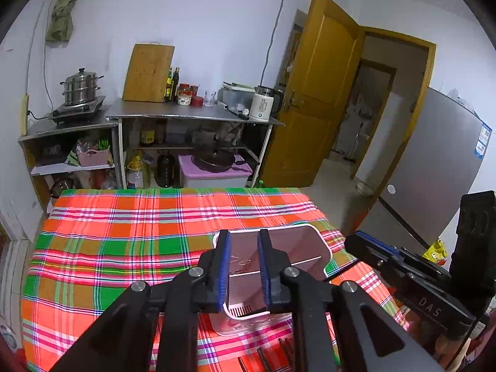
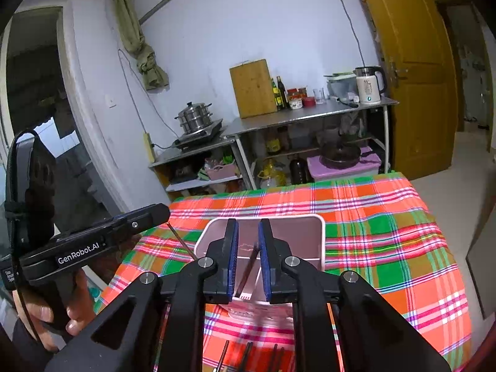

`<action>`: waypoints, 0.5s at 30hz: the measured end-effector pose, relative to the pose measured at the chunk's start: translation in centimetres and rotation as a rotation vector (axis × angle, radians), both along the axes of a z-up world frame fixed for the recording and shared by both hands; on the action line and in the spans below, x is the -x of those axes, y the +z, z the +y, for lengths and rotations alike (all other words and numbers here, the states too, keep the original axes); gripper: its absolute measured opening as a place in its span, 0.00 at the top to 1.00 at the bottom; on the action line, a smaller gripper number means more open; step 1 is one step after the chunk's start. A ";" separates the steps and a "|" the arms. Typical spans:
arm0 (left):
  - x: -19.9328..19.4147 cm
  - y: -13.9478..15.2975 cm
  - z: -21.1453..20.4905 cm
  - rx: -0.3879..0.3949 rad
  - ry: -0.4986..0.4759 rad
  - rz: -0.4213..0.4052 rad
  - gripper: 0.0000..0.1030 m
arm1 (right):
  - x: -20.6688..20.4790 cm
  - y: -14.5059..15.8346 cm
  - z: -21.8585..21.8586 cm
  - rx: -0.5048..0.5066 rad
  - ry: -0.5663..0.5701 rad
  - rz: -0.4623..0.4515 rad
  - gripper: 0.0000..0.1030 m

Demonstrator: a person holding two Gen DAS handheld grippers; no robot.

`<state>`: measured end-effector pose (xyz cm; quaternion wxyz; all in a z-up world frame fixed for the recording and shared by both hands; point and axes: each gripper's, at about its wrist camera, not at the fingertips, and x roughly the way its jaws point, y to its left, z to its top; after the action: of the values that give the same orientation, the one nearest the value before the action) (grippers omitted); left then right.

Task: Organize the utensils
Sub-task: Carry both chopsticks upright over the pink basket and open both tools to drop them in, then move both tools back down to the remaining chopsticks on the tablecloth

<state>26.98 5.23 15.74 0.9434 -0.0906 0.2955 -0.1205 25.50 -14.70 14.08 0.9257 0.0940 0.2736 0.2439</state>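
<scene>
**Chopsticks going into the pink holder**

Chopsticks (image 2: 248, 356) lay nearest on the plaid tablecloth (image 2: 387, 232). Right gripper (image 2: 248, 260) had its jaws apart with one chopstick (image 2: 248, 269) leaning between them, not squeezed. Left gripper (image 1: 245, 266) was spread too, holding nothing, over the pink holder (image 1: 310, 238).

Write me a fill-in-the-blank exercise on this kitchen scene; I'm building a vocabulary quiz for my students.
1. Inside the pink utensil holder leans one dark ___.
2. The holder stands on a plaid ___.
3. The left gripper and the right gripper both have their jaws ___.
4. On the steel counter, a wooden ___ leans against the wall.

Missing words: chopstick; tablecloth; open; cutting board.
</scene>
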 end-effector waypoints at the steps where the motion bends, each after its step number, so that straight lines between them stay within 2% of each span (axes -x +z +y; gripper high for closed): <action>1: 0.2 0.3 0.2 0.003 0.003 -0.004 0.84 | 0.3 0.2 -0.2 -0.002 -0.002 -0.007 0.87; 9: 5.0 1.6 0.2 0.008 0.009 -0.069 0.83 | 4.4 2.4 -2.4 -0.027 -0.015 -0.083 0.86; 15: 9.1 0.5 -0.3 0.014 0.001 -0.074 0.83 | 8.6 2.2 -4.2 -0.043 -0.015 -0.107 0.86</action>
<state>17.91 4.91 16.20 0.9531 -0.0926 0.2596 -0.1252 16.88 -18.85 16.27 0.9386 0.1026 0.2177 0.2472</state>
